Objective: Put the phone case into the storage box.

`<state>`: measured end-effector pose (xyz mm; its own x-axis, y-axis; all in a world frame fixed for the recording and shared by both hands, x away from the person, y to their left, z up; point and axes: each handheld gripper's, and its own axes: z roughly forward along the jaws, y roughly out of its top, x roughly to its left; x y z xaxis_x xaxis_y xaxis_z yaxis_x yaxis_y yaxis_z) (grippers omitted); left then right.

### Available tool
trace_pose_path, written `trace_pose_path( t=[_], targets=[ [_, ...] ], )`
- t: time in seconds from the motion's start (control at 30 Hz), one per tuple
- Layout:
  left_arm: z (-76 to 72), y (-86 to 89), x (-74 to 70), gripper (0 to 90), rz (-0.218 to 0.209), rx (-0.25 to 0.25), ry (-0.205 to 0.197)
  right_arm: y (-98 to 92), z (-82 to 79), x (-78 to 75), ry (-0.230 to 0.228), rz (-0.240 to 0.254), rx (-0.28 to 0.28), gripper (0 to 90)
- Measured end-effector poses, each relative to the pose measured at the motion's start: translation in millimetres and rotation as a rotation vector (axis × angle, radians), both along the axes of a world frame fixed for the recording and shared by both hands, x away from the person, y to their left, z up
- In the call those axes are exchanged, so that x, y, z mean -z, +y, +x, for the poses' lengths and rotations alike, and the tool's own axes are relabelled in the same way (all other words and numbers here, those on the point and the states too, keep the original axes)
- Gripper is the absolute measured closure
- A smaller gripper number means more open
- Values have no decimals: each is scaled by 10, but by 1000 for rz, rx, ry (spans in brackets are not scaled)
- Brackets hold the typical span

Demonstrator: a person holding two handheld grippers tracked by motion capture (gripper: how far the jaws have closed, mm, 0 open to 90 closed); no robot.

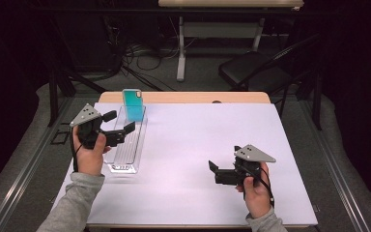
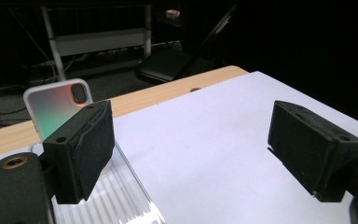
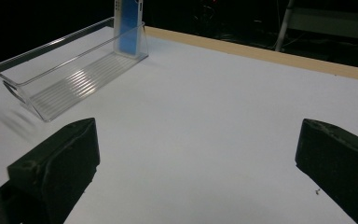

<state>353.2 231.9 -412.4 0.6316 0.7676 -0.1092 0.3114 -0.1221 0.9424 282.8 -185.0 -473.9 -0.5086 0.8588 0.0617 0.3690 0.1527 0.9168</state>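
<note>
A teal phone case (image 1: 134,105) stands upright at the far end of a clear tray (image 1: 125,150) whose long axis runs away from the person, just beyond the left hand-held gripper (image 1: 122,123), jaws apart and empty, while the right hand-held gripper (image 1: 213,166), also apart, rests well away on the tabletop (image 1: 198,135).

The worktop (image 1: 198,145) is covered by a white sheet, with a strip of bare wood showing along its far edge. A clear plastic tray (image 1: 128,145) lies directly on it near the left edge, running from the far edge toward the near one. A teal phone case (image 1: 134,105) stands upright in the tray's far end.
</note>
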Motion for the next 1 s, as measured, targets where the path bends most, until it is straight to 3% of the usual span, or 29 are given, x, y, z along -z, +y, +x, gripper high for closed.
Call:
trace_pose_path(
  t=[0.2, 0.33, 0.63, 0.77, 1.0],
  targets=[
    [-174, 72, 92, 94, -12, 30, -6, -95, -82, 36, 5, -9, 21, 0],
    [-292, 99, 167, 0, 2, 85, -20, -148, -115, 66, 4, -21, 43, 0],
    [-439, 255, 356, 5, -14, 43, -17, -278, -218, 153, 7, -75, 65, 0],
    [-471, 329, 465, 5, -10, 21, -12, -338, -250, 176, 1, -73, 80, 0],
    [-518, 457, 654, 5, -54, 6, -16, -470, -270, 248, -1, -50, 131, 0]
  ],
)
